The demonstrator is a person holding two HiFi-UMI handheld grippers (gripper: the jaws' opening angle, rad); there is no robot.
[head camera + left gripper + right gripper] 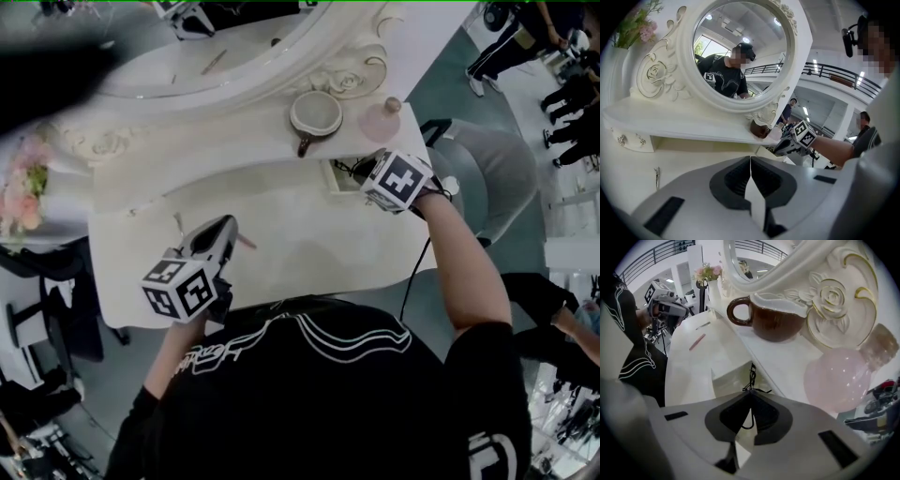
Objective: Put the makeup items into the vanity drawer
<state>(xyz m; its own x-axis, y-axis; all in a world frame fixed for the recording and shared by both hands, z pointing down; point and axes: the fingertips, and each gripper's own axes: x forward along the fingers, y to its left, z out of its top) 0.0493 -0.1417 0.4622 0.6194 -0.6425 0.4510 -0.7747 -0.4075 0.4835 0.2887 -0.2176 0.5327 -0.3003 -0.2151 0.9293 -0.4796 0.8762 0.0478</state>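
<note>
Black and wire-thin, an eyelash curler was pinched between the pressed-together jaws of the right hand-held gripper. Its loop handle hung back between the pads and its curved head poked out past the tips. That hand-held gripper pointed steeply down over the open vanity drawer at the right end of the white bench. The curler was just above the drawer's pale inside; whether it touched the bottom could not be told. The left hand-held gripper had its jaws closed together with nothing between them, above the bench's front left part. On the bench lay a pink pencil and a small metal tool, well apart from the drawer. On the shelf above stood a brown cup and, beside it, a pink bottle; the cup's contents could not be made out.
</note>
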